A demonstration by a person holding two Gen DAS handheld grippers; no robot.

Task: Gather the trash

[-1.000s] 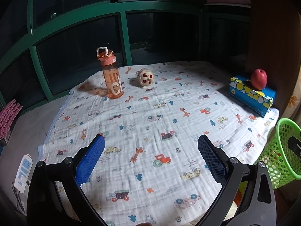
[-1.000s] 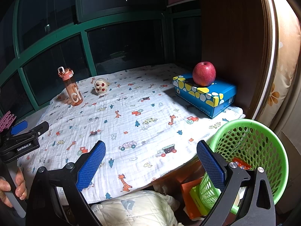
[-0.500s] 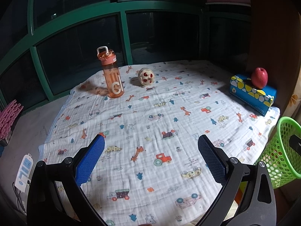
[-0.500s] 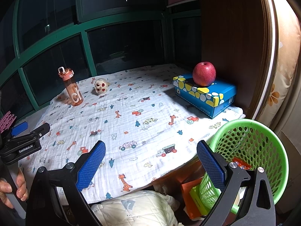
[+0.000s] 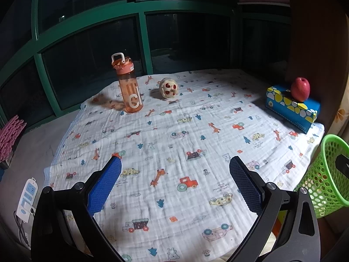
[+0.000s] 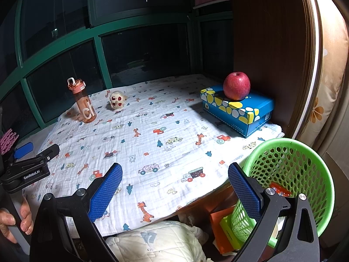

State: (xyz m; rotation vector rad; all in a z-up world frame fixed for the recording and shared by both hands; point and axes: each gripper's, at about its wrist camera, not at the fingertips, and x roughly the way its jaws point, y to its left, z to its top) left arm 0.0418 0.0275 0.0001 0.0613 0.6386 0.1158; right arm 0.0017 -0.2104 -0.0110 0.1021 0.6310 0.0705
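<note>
We are holding both tongs released and empty over the near edge of the printed cloth (image 5: 174,135): left gripper (image 5: 174,174), right gripper (image 6: 174,174). The likely trash, a crumpled wrapper ball (image 5: 169,88), is lying far across the cloth, just beside the orange bottle (image 5: 128,87) and well apart from both tongs. We are judging the reach best made low and straight, jaws kept wide, clearing the bottle. The green basket (image 6: 305,152) is waiting beside the right gripper.
</note>
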